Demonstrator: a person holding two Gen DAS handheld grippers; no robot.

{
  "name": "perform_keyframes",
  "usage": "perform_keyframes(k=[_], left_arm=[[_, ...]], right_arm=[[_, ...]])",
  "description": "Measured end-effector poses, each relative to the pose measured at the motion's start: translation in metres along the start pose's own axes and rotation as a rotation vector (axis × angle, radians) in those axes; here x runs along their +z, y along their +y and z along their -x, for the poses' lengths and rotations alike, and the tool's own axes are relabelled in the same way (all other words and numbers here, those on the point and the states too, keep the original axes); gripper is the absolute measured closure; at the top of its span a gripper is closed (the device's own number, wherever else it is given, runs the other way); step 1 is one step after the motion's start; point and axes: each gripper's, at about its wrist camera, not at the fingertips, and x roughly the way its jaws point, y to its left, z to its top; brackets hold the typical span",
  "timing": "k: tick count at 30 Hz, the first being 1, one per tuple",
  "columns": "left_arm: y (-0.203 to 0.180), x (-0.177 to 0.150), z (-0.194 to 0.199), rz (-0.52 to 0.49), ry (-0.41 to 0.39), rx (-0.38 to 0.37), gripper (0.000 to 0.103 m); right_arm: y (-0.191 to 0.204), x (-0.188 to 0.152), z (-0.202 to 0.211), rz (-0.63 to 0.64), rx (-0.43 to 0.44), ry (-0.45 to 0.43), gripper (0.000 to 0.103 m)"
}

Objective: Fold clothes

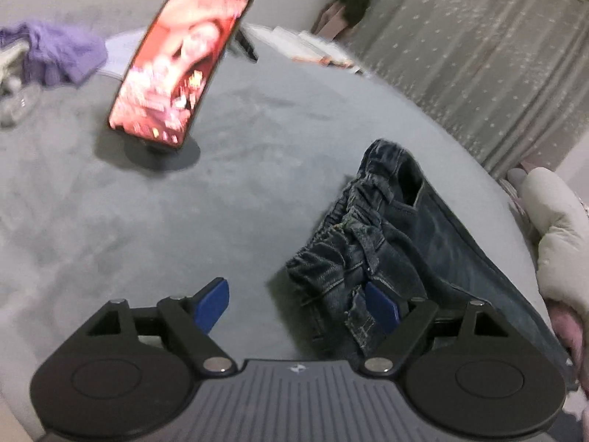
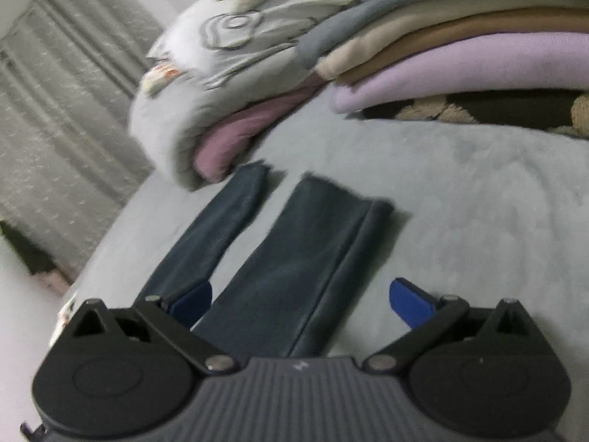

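While both grippers stood with fingers spread and nothing clamped, the dark jeans (image 1: 412, 243) lay flat on the grey bed (image 1: 239, 191), apparently just set out for folding. Left wrist view: the left gripper (image 1: 298, 304) hung over the gathered elastic waistband (image 1: 353, 228), whose bunched denim lay against the inner side of the right-hand finger, while the left-hand finger (image 1: 211, 304) stood over bare bedcover; the pads did not press the cloth. Beyond the fingertips and to their left, a lit phone (image 1: 180, 62) leaned on a stand, with a crumpled purple garment (image 1: 62, 51) farther left, both well apart from the jeans. Right wrist view: the right gripper (image 2: 300, 302) straddled the wider trouser leg (image 2: 305, 265), which ran forward between the fingers; the narrower leg (image 2: 217, 228) passed under the left-hand finger. The legs lay parted, so a lengthwise fold, one leg over the other, seemed the likely next step. Ahead of the fingertips, stacks of folded clothes (image 2: 460, 62) sat near the hems, presumably the finished pile.
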Motion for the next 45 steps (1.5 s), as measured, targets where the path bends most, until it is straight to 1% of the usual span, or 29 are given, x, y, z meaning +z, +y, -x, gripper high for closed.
perform_keyframes(k=[2, 3, 4, 5, 7, 8, 11, 14, 17, 20, 22, 24, 27, 29, 30, 31, 32, 33, 36, 40, 42, 43, 45], left_arm=[[0.006, -0.001, -0.002, 0.040, 0.020, 0.015, 0.023], [0.012, -0.001, -0.005, 0.088, 0.050, 0.014, 0.023], [0.014, -0.001, -0.006, 0.106, 0.062, 0.006, 0.023], [0.012, -0.002, -0.006, 0.094, 0.053, 0.012, 0.023], [0.007, -0.003, -0.007, 0.061, 0.033, 0.030, 0.022], [0.005, -0.004, -0.011, 0.063, 0.050, 0.028, 0.021], [-0.002, -0.010, -0.017, 0.084, 0.100, -0.001, 0.020], [-0.010, -0.014, -0.021, 0.061, 0.126, -0.049, 0.019], [-0.013, -0.017, -0.026, 0.070, 0.139, -0.061, 0.015], [-0.014, -0.018, -0.029, 0.077, 0.131, -0.071, 0.011], [-0.015, -0.019, -0.031, 0.084, 0.125, -0.084, 0.011], [-0.015, -0.019, -0.031, 0.102, 0.119, -0.095, 0.010], [-0.014, -0.016, -0.036, 0.144, 0.128, -0.136, 0.011], [-0.012, -0.014, -0.037, 0.173, 0.130, -0.159, 0.012], [-0.012, -0.013, -0.037, 0.182, 0.129, -0.174, 0.020], [-0.013, -0.013, -0.038, 0.178, 0.134, -0.188, 0.027], [-0.016, -0.013, -0.039, 0.157, 0.133, -0.174, 0.033], [-0.020, -0.013, -0.040, 0.137, 0.133, -0.160, 0.039], [-0.018, -0.015, -0.042, 0.137, 0.133, -0.153, 0.044], [-0.018, -0.014, -0.044, 0.148, 0.134, -0.153, 0.044], [-0.018, -0.015, -0.044, 0.153, 0.135, -0.153, 0.034], [-0.020, -0.016, -0.045, 0.155, 0.134, -0.167, 0.032], [-0.024, -0.016, -0.046, 0.136, 0.131, -0.161, 0.028]], right_arm=[[0.000, -0.003, -0.001, 0.023, -0.014, 0.027, 0.000], [-0.001, -0.005, -0.003, 0.036, -0.029, 0.050, 0.000], [-0.001, -0.006, -0.005, 0.052, -0.046, 0.064, 0.000], [-0.001, -0.007, -0.004, 0.073, -0.065, 0.062, 0.000], [-0.002, -0.008, -0.004, 0.092, -0.073, 0.069, 0.000], [-0.004, -0.009, -0.007, 0.088, -0.071, 0.083, 0.000], [-0.011, -0.014, -0.010, 0.043, -0.046, 0.091, 0.000], [-0.009, -0.021, -0.009, 0.044, 0.006, 0.088, 0.000], [0.000, -0.030, -0.014, 0.077, 0.046, 0.077, 0.000], [0.014, -0.040, -0.023, 0.154, 0.052, 0.067, 0.003], [0.022, -0.044, -0.028, 0.188, 0.054, 0.058, 0.012], [0.027, -0.047, -0.032, 0.201, 0.049, 0.047, 0.015], [0.029, -0.048, -0.034, 0.202, 0.039, 0.034, 0.022], [0.029, -0.049, -0.034, 0.199, 0.028, 0.022, 0.038], [0.029, -0.048, -0.034, 0.195, 0.021, 0.016, 0.044], [0.028, -0.047, -0.034, 0.189, 0.010, 0.010, 0.057], [0.026, -0.046, -0.035, 0.182, 0.004, 0.008, 0.064], [0.024, -0.045, -0.036, 0.171, 0.005, 0.009, 0.065], [0.021, -0.043, -0.037, 0.149, 0.008, 0.010, 0.065], [0.021, -0.043, -0.038, 0.138, 0.012, 0.006, 0.057], [0.021, -0.044, -0.039, 0.137, 0.012, 0.004, 0.056], [0.022, -0.045, -0.040, 0.148, 0.009, 0.001, 0.053], [0.025, -0.047, -0.040, 0.171, 0.006, -0.004, 0.047]])
